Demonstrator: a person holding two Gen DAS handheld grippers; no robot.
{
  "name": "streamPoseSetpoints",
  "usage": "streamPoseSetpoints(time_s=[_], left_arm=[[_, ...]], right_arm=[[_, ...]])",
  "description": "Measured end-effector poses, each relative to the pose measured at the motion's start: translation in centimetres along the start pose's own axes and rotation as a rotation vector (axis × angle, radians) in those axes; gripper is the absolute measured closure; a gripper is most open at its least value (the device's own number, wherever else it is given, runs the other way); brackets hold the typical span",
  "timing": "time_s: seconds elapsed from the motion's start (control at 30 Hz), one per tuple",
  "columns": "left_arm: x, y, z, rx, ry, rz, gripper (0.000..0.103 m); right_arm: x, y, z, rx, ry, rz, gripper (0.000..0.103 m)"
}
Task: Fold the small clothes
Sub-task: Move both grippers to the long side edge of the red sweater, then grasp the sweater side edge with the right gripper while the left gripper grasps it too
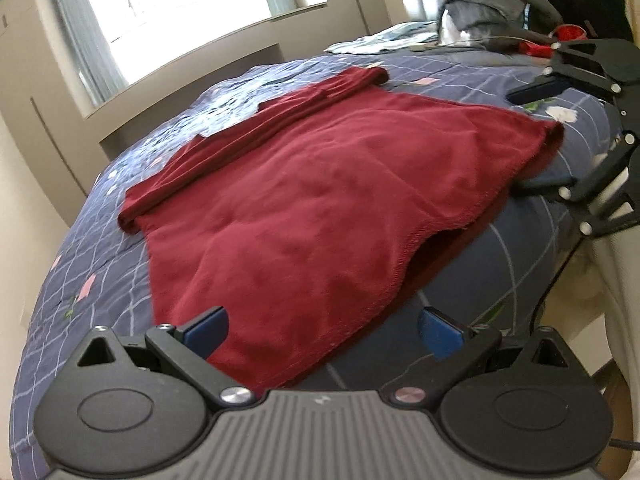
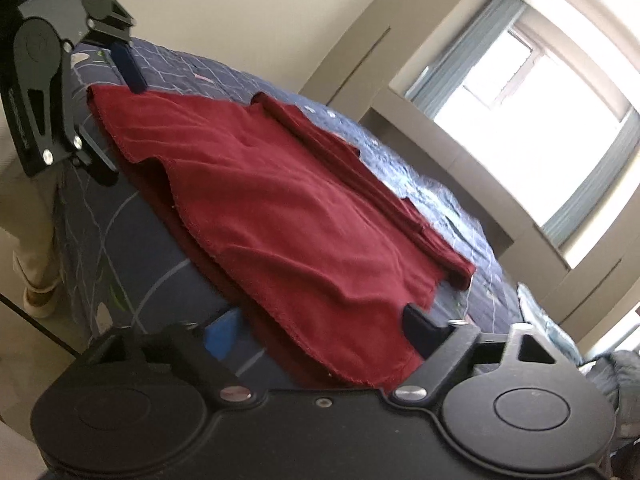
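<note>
the red garment (image 1: 320, 200) lies flat on the blue bedspread (image 1: 100, 272), a sleeve folded across at 11 o'clock; it is light, limp knit, likely to sag when lifted. the left gripper (image 1: 324, 332) and right gripper (image 2: 320, 332) both stand released, jaws straddling the hem corners without pinching; grasp both layers at each corner.

This is a bedroom in a home. A bed covered by a navy quilt with a pale grid and small pink flower print (image 1: 100, 240) fills most of both views. Beyond it a wide window with grey-blue curtains (image 1: 192, 4) sits in a beige wall with a built-in ledge, letting in bright daylight. A heap of grey clothing (image 1: 492, 0) and some pale blue fabric (image 1: 380, 40) lie at the bed's far end, and a dark red knit garment (image 1: 320, 184) is spread flat on the quilt.
</note>
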State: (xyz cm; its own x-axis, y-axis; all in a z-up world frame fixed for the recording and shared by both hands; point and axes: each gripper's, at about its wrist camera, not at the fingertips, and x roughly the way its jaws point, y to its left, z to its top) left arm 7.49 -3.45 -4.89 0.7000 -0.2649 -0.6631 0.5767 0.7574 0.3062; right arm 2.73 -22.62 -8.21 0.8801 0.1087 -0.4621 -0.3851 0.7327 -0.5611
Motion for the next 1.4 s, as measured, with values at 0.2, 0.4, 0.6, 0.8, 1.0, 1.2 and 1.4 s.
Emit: streamPoseSetpoints(time_s=[0.2, 0.4, 0.6, 0.8, 1.0, 1.2, 1.4], left_arm=[[0.2, -0.8, 0.2, 0.042, -0.013, -0.027, 0.0], [0.5, -0.8, 0.3, 0.049, -0.012, -0.031, 0.0], [0.5, -0.1, 0.2, 0.009, -0.002, -0.028, 0.0], [0.7, 0.1, 0.5, -0.013, 0.001, -0.034, 0.0], [0.0, -0.9, 1.0, -0.012, -0.055, -0.048, 0.0], [1.3, -2.5, 3.1, -0.037, -0.085, 0.003, 0.003], [2.0, -1.4, 3.3, -0.011, -0.049, 0.134, 0.03]], right_arm=[[-0.3, 1.0, -0.1, -0.085, -0.026, 0.065, 0.056], [-0.2, 1.0, -0.2, -0.104, -0.028, 0.064, 0.055], [-1.0, 2.0, -0.7, -0.162, -0.034, 0.07, 0.053], [0.0, 1.9, 0.0, -0.151, -0.045, 0.052, 0.094], [-0.3, -1.4, 2.2, 0.094, -0.079, 0.09, 0.096], [-0.9, -4.5, 4.3, 0.222, -0.107, 0.103, 0.097], [-1.6, -5.5, 4.7, 0.23, -0.119, 0.103, 0.097]])
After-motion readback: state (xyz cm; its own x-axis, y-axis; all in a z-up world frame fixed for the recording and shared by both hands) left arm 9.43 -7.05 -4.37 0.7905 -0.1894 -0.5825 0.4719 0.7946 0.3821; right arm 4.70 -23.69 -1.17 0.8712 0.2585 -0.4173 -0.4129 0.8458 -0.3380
